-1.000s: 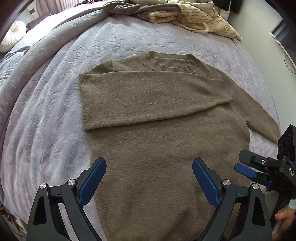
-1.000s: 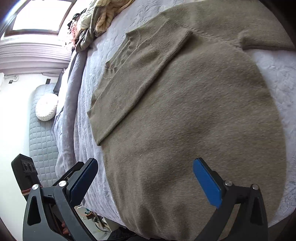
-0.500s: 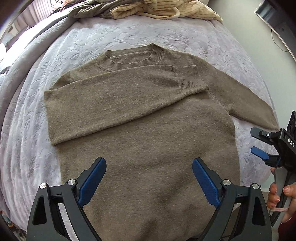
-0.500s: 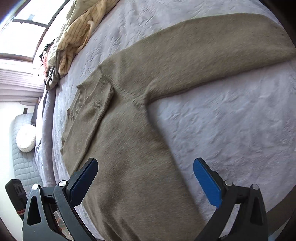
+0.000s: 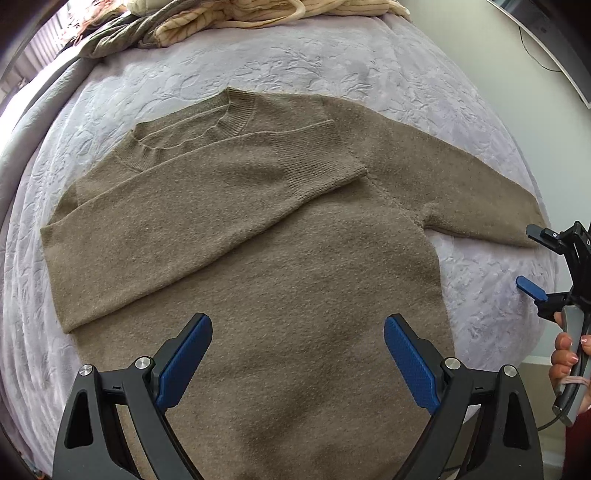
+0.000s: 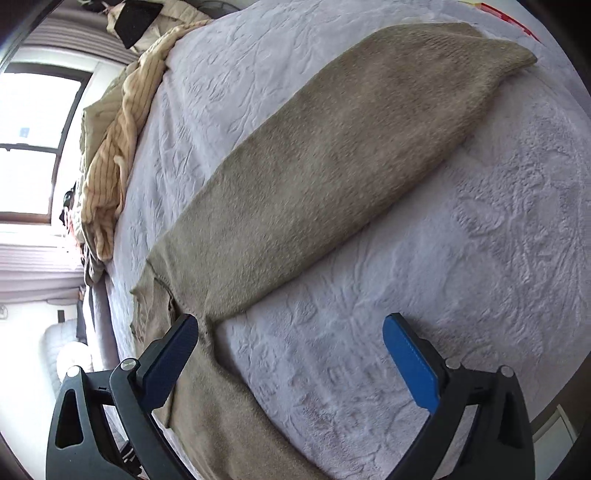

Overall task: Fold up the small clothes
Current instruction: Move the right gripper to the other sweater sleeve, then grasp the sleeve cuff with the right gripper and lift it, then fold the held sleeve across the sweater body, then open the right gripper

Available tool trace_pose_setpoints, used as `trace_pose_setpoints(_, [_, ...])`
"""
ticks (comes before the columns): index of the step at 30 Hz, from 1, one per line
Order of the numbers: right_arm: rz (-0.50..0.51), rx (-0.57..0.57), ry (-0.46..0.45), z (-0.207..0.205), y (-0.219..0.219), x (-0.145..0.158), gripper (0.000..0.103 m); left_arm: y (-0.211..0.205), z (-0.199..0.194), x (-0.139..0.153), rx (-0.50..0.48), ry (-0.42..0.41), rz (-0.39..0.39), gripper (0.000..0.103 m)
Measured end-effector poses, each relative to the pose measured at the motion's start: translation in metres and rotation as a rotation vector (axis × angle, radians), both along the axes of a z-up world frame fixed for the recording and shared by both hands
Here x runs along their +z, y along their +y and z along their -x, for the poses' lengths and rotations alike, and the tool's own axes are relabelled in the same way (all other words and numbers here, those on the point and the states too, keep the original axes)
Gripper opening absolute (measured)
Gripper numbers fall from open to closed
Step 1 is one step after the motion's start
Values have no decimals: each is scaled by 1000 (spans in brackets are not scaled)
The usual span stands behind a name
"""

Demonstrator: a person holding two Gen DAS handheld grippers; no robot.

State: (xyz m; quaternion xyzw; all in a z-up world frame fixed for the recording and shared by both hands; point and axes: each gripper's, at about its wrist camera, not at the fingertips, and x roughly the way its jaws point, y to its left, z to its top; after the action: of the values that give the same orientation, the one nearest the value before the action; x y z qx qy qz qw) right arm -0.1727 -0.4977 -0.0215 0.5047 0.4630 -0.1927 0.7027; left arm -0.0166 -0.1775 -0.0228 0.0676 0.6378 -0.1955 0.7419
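From the left wrist view, the left gripper hangs over the lower body of an olive-brown sweater, aimed toward its collar. The sweater lies flat on a lilac embossed bedspread, one sleeve folded across the chest, the other sleeve stretched out sideways toward the bed's edge. Beyond the collar a heap of striped cream clothes sits on the bed; past the outstretched sleeve is a pale wall. The left jaws stand wide apart, holding nothing, above the knit. Just beyond the outstretched cuff, the right gripper is held by a hand, its jaws apart and empty.

From the right wrist view, the right gripper points along the outstretched sleeve, low over the bedspread. Past the sweater's shoulder lie the striped clothes, with a window behind. The jaws gape wide, gripping nothing; one fingertip sits at the underarm seam, though contact cannot be told.
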Motion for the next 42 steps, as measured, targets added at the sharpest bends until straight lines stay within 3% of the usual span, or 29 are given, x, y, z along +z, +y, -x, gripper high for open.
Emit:
trace_pose_setpoints(10, [1,-220,-140,28,-72,2,100,-36,-10,-16,-34,19,-12,95])
trace_pose_setpoints(14, [-4,-304,-188,36,-99,-2,90,-44,-14,-20,-30,21,-12,95])
trace_pose_setpoints(16, [-21,-347,-213,38,-110,-5,79,-46,-16,-22,-23,16,-12,95])
trace_pose_setpoints(19, [-94,-405,-278,39,-123,-14,48,-47,-25,-23,10,-4,-13,95])
trace_pose_setpoints(20, [-133,-427,-313,39,-126,-18,23,-46,-30,-23,24,-14,-13,95])
trace_pose_setpoints(21, [-165,-443,-339,39,-128,-21,8,-44,-36,-23,44,-29,-16,95])
trace_pose_setpoints(23, [-216,-458,-416,37,-129,-22,8,-38,-50,-24,87,-58,-21,95])
trace_pose_setpoints(29, [-255,-288,-570,-10,-108,5,8,-29,-100,-45,199,-129,-63,95])
trace_pose_setpoints(33, [-277,-163,-643,-59,-84,26,8,-50,-115,-85,133,-94,-121,95])
trace_pose_setpoints(35, [-287,-102,-673,-84,-69,37,8,-58,-111,-93,105,-139,-156,96])
trace_pose_setpoints(38, [-298,4,-711,-122,-43,55,8,-48,-108,-83,104,-116,-95,96])
trace_pose_setpoints(42, [-276,199,-727,-185,9,79,8,-5,-103,-63,142,-117,-38,96])
